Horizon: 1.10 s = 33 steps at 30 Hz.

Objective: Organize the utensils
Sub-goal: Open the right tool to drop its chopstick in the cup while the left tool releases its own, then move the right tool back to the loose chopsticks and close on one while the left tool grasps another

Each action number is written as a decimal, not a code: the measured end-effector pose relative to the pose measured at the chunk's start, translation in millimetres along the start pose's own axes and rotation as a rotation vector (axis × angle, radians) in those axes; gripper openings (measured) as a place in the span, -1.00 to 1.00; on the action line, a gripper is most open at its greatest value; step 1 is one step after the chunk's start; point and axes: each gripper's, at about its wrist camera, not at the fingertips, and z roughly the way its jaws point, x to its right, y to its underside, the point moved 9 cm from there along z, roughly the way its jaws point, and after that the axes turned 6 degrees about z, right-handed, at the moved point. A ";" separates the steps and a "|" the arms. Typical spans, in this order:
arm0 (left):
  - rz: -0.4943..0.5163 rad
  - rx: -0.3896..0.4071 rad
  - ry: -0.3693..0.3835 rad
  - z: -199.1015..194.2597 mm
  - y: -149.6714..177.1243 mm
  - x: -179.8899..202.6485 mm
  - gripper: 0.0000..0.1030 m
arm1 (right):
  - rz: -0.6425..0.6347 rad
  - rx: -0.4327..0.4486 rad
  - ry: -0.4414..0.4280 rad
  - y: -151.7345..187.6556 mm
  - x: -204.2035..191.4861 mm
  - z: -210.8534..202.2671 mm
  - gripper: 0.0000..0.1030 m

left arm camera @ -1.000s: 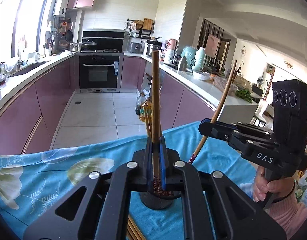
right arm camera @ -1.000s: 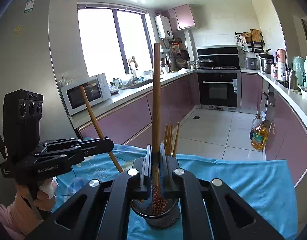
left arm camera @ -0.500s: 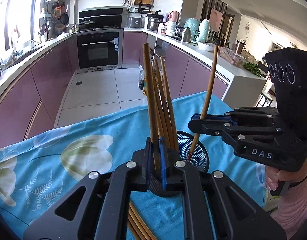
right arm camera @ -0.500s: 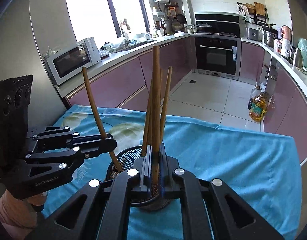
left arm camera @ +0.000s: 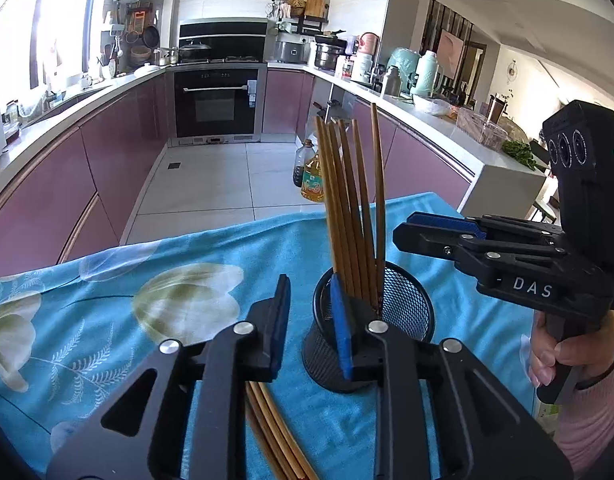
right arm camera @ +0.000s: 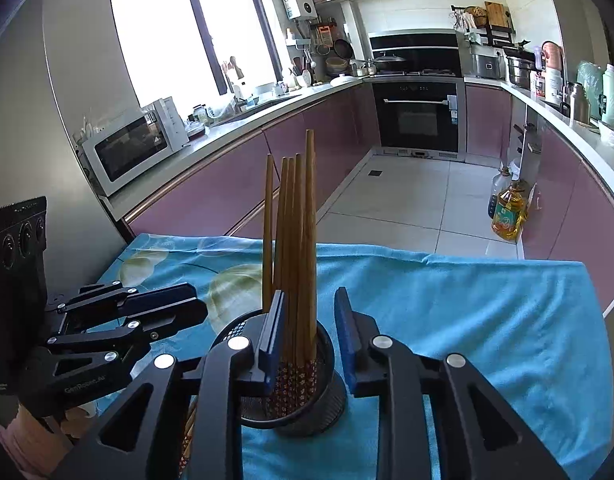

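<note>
A black mesh cup (left arm camera: 403, 312) stands on the blue floral cloth (left arm camera: 107, 300) and holds several brown chopsticks (left arm camera: 347, 208) upright. My left gripper (left arm camera: 311, 320) is open and empty, its right finger against the cup's near rim. My right gripper (right arm camera: 309, 332) is open and empty, its jaws either side of the chopsticks (right arm camera: 297, 240) above the cup (right arm camera: 327, 400). The right gripper also shows in the left wrist view (left arm camera: 439, 232), beside the cup. More chopsticks (left arm camera: 275, 440) lie flat on the cloth under my left gripper.
The cloth-covered table ends at a far edge (right arm camera: 427, 256), with tiled kitchen floor beyond. An oil bottle (right arm camera: 507, 216) stands on the floor by the purple cabinets. A microwave (right arm camera: 135, 144) sits on the left counter.
Both grippers have opened and let go of their chopsticks, which now stand in the cup with the others. Both grippers have drawn back slightly and sit lower.
</note>
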 end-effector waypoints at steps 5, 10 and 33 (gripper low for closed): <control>-0.007 0.047 -0.032 -26.6 15.8 -11.9 -0.32 | -0.036 0.047 -0.038 8.3 -14.6 -22.6 -0.31; 0.005 0.071 -0.100 -52.7 45.7 -25.6 0.02 | -0.111 0.062 -0.109 36.4 -45.6 -45.0 -0.09; -0.064 -0.169 -0.166 -31.3 175.9 -50.1 0.04 | -0.120 -0.239 -0.088 161.8 -86.6 32.5 -0.09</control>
